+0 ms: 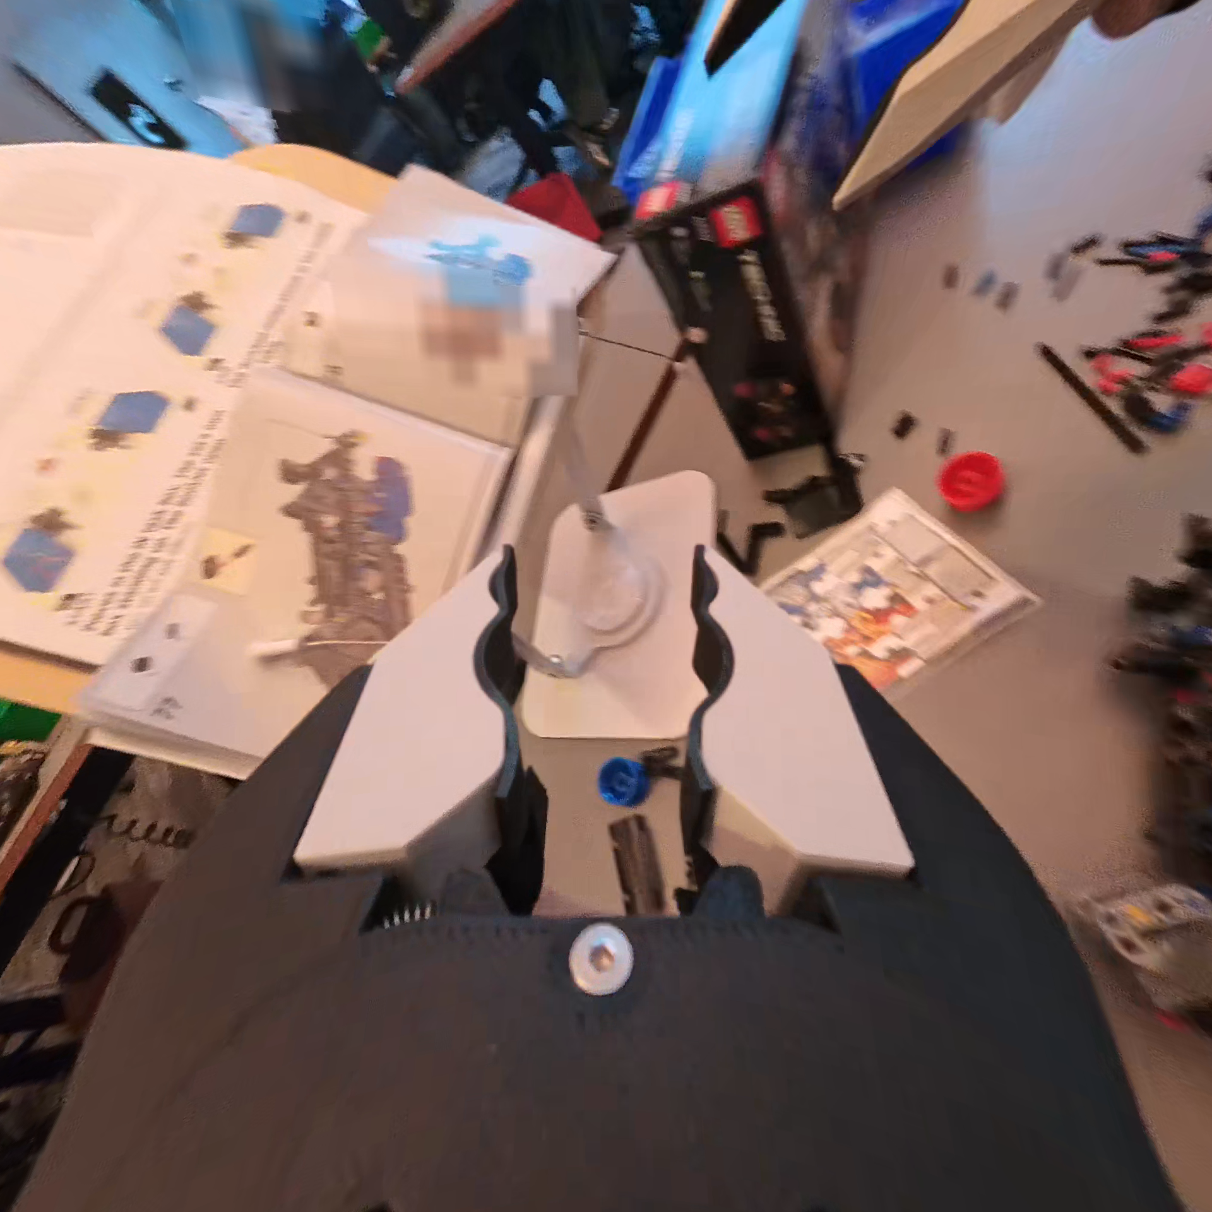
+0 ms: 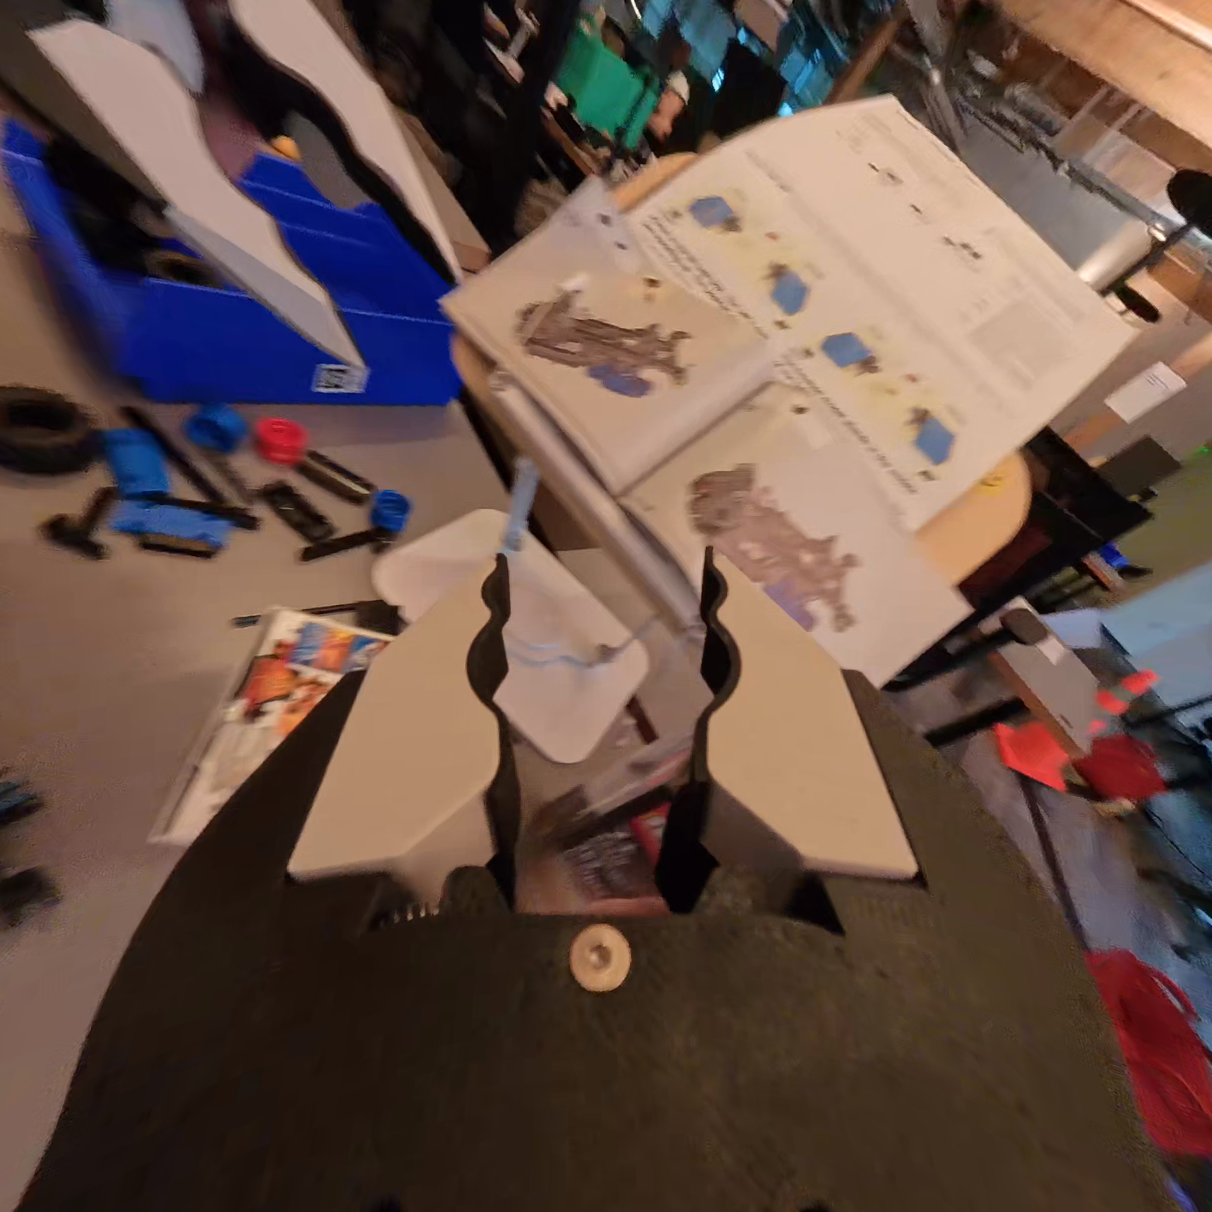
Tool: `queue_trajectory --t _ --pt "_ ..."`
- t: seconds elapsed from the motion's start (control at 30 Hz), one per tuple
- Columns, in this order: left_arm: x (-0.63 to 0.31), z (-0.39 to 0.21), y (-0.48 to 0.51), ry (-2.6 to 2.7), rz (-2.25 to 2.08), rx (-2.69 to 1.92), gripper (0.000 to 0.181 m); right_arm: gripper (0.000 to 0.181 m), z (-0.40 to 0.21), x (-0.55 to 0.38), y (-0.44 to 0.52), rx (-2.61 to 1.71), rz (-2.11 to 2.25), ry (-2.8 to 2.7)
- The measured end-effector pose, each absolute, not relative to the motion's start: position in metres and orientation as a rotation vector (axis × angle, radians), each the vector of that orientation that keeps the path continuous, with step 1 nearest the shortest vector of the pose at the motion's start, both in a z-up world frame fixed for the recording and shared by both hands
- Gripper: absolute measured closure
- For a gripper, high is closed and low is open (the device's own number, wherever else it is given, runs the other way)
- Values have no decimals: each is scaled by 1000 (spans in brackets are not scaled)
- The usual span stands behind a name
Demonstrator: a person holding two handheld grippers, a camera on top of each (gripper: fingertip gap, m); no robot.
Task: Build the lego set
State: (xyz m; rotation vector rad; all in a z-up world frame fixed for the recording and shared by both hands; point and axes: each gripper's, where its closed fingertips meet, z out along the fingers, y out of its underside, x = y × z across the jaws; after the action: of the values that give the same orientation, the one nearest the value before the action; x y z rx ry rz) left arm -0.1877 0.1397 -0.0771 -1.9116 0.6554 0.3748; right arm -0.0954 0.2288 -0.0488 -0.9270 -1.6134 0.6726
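Note:
Both views are blurred. My left gripper (image 1: 603,557) is open and empty above the grey table, pointing at the white base (image 1: 603,695) of a booklet stand. A small blue round piece (image 1: 622,779) and a black beam (image 1: 633,852) lie on the table between its jaws. My right gripper (image 2: 606,561) is open and empty over the same base (image 2: 557,675). The open instruction booklet (image 2: 787,315) sits raised on the stand; it also shows in the left wrist view (image 1: 197,393). Loose blue (image 2: 215,426), red (image 2: 279,439) and black pieces (image 2: 295,508) lie at left.
A black set box (image 1: 754,315) stands behind the stand. A red wheel (image 1: 970,480), a colourful leaflet (image 1: 898,590) and a partly built model (image 1: 1154,374) lie to the right. A blue bin (image 2: 262,341) and a black tyre (image 2: 39,426) are at left. The left gripper's white fingers (image 2: 216,216) show at top left. The white base (image 1: 603,695) is about 25 centimetres from my left fingertips. Seen from the right wrist view (image 2: 465,556) as well.

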Motion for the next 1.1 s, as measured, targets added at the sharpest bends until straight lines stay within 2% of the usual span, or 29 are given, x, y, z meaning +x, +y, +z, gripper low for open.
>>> queue_trajectory --t 0.13,0.17,0.37,0.5,0.67,0.9,1.03,1.1 --pt "-229 -65 170 539 442 -1886 130 112 -25 -145 298 -1048 574 -1625" --pt "-239 -66 176 507 460 -1889 130 104 -28 -157 316 -1100 551 -1644" --pt "-261 -80 195 394 399 -1860 131 91 -65 -199 364 -1222 480 -1822" --pt "-269 -102 197 443 451 -1914 131 101 -81 -208 360 -1246 494 -1872" --pt "-269 -96 198 429 413 -1893 130 111 -84 -213 329 -1190 619 -1944" --pt "-252 -84 209 471 486 -1812 126 116 -76 -212 291 -1121 738 -2009" --pt "-232 -70 234 557 664 -1722 118 118 -66 -210 277 -1105 796 -2011" --pt "-225 -65 246 563 721 -1691 119 118 -67 -209 273 -1118 812 -2032"
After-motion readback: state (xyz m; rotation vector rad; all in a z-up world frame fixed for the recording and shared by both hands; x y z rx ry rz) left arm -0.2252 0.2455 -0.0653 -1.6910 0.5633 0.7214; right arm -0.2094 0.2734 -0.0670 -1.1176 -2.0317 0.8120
